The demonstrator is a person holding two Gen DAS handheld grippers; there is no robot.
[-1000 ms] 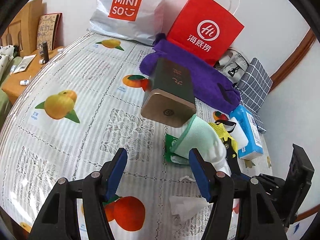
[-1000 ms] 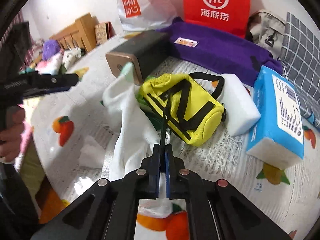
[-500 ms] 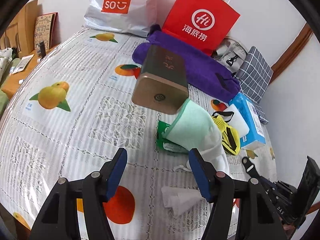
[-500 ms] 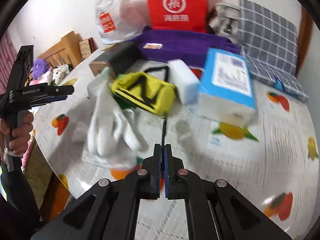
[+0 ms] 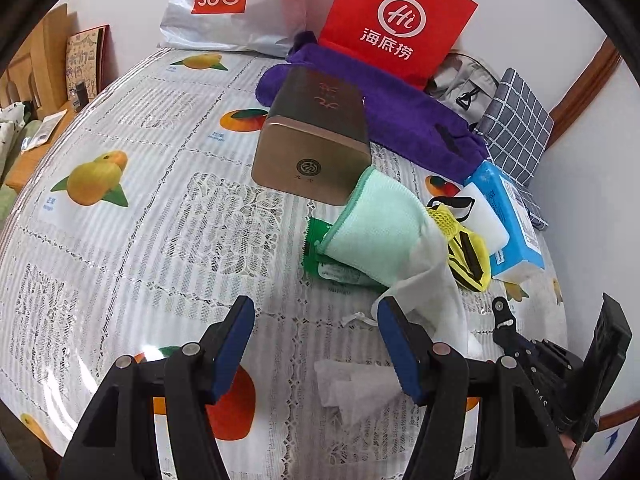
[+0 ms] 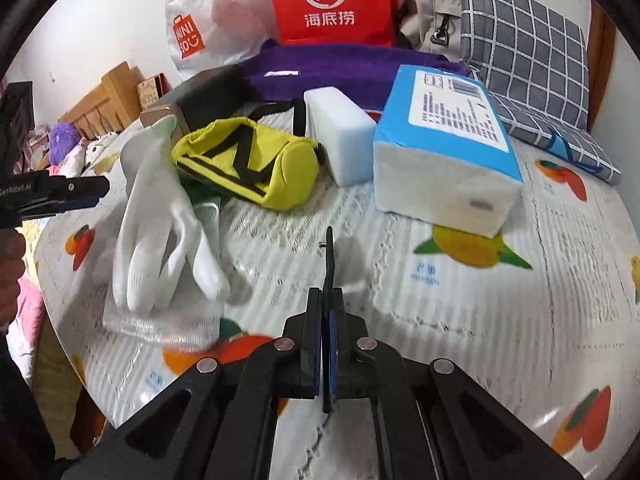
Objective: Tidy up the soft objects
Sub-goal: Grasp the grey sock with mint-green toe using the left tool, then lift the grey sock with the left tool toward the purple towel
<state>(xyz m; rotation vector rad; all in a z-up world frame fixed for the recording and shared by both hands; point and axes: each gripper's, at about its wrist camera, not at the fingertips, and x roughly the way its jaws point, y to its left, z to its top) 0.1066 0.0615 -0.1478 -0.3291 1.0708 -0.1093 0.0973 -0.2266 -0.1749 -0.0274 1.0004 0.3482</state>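
Note:
A yellow pouch with black straps [image 6: 248, 164] lies on the table, also seen in the left wrist view [image 5: 466, 252]. A white glove [image 6: 160, 224] lies left of it, its green cuff [image 5: 372, 224] resting on a green packet [image 5: 320, 256]. A white sponge block [image 6: 340, 136] and a blue tissue pack [image 6: 444, 148] sit to the right. My right gripper [image 6: 326, 296] is shut on a thin black clip [image 6: 329, 256], pulled back from the pouch. My left gripper [image 5: 316, 320] is open and empty, just in front of the glove.
A gold tin box [image 5: 316, 148] lies behind the glove. A purple towel [image 5: 404, 120], red bag [image 5: 396, 20], white Miniso bag [image 5: 228, 0] and checked cushion [image 6: 528, 64] line the back. A crumpled tissue [image 5: 352, 380] lies near my left fingers. The fruit-print tablecloth [image 5: 120, 240] covers the table.
My right gripper has pulled back from the yellow pouch, holding only the black clip. The pouch now lies on the table. My left gripper has drawn back slightly.

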